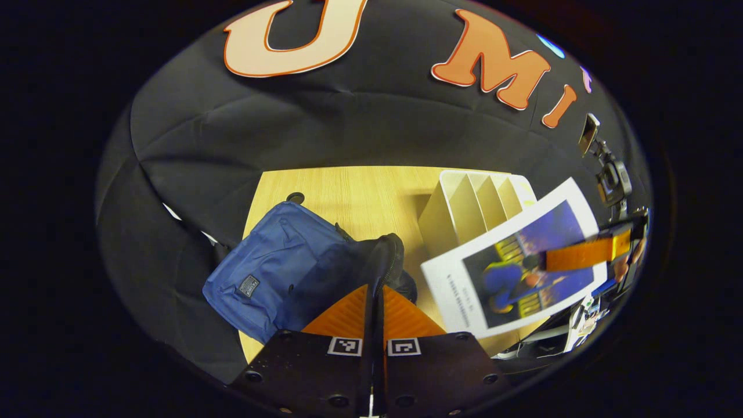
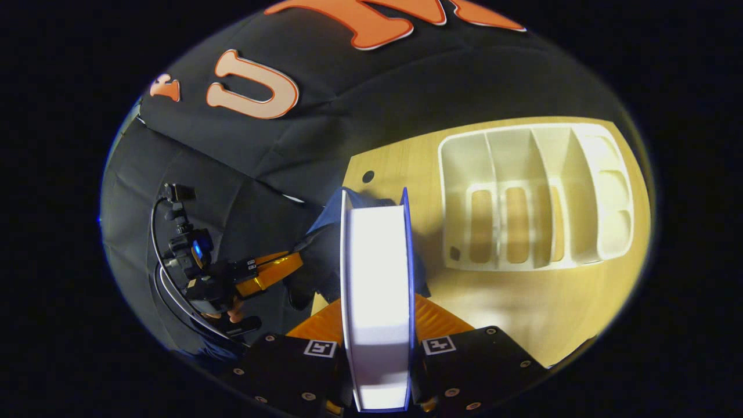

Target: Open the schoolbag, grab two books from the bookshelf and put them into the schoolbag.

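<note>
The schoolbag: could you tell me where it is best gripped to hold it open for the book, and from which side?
Grip the dark zippered rim of the schoolbag, coming from its open end. That edge stands up thin enough to pinch, while the blue body is broad and slack. The left gripper seems shut there. The right gripper holds the book.

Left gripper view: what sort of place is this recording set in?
Likely a staged recording booth, not a real home: black cloth wall behind a small wooden table, bearing a bag and bookshelf, with a camera on a stand at the side.
</note>
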The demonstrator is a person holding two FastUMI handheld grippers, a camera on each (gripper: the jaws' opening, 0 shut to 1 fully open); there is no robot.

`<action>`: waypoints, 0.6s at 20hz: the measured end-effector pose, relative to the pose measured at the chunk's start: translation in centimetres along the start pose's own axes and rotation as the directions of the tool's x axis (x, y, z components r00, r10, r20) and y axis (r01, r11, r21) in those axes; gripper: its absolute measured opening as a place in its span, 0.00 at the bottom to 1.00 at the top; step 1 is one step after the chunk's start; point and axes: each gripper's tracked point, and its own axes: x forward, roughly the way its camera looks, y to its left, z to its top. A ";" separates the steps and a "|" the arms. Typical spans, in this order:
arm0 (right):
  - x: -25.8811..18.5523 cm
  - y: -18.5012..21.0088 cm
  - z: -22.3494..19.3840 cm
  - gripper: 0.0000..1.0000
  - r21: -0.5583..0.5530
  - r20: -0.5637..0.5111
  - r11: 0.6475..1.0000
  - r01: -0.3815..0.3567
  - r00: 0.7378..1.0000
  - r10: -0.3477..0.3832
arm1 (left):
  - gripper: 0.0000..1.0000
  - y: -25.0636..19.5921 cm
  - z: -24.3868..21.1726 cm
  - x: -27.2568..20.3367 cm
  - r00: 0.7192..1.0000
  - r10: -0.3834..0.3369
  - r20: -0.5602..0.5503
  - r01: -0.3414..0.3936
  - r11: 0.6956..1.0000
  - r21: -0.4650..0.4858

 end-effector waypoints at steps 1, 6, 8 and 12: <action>1.3 0.0 -0.5 0.39 0.020 0.002 1.000 -0.002 1.000 0.002 | 0.02 0.1 0.1 -0.1 1.000 0.007 0.001 -0.007 1.000 0.007; 5.7 0.9 -1.0 0.39 0.145 0.033 0.988 -0.055 0.998 0.051 | 0.02 0.5 0.5 -0.2 1.000 0.019 -0.002 -0.019 0.999 0.037; 7.0 1.1 -1.0 0.39 0.161 0.056 0.986 -0.053 0.997 0.044 | 0.02 0.5 0.5 -0.3 1.000 0.018 -0.003 -0.018 0.999 0.041; 9.3 2.7 -1.1 0.39 0.182 0.095 0.981 -0.070 0.994 0.053 | 0.02 0.5 0.5 -0.3 1.000 0.014 -0.004 -0.014 0.999 0.043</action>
